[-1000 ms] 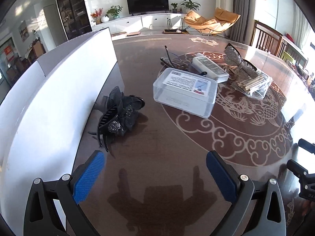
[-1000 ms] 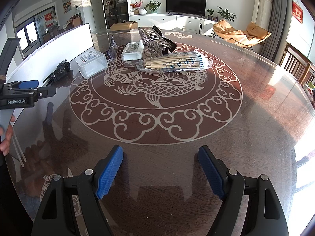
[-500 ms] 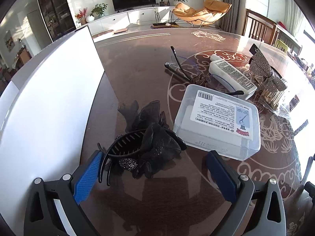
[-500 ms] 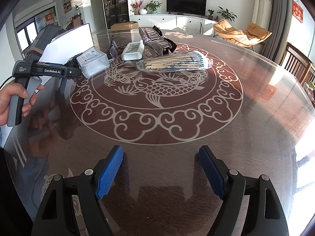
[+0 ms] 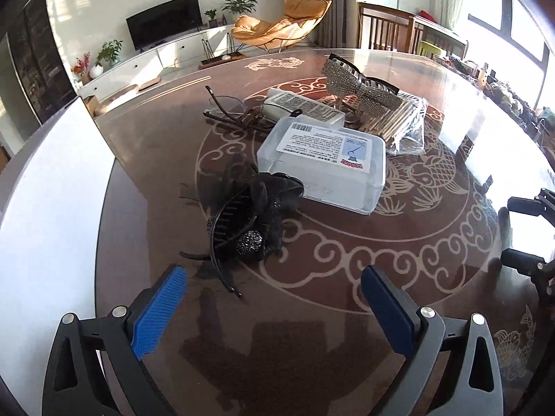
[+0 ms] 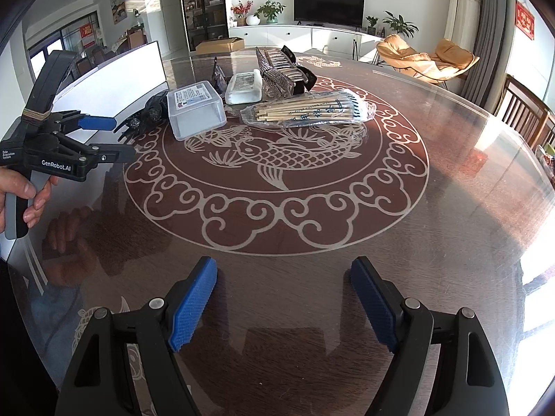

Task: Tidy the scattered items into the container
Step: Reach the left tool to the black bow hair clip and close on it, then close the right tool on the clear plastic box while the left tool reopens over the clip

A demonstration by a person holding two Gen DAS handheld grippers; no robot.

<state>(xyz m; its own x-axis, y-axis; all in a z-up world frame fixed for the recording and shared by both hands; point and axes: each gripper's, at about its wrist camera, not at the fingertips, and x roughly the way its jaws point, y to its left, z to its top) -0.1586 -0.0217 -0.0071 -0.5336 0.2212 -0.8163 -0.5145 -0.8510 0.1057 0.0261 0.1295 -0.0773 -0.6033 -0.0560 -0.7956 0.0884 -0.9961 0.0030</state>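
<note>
L gripper (image 5: 274,305) jaws wide apart just short of black hair claw (image 5: 246,222).

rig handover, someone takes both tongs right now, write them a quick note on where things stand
Left tongs: open, empty, aimed at the black flower hair claw just ahead of the tips.
Right tongs: open, empty, over bare table.
Items lie clustered on the table: clear plastic box touching the claw, glasses, white packet, rhinestone bow clip, bagged chopsticks.
White container sits at the left edge.
Done: nothing visibly put away.
Left: every item, probably the claw first.
</note>
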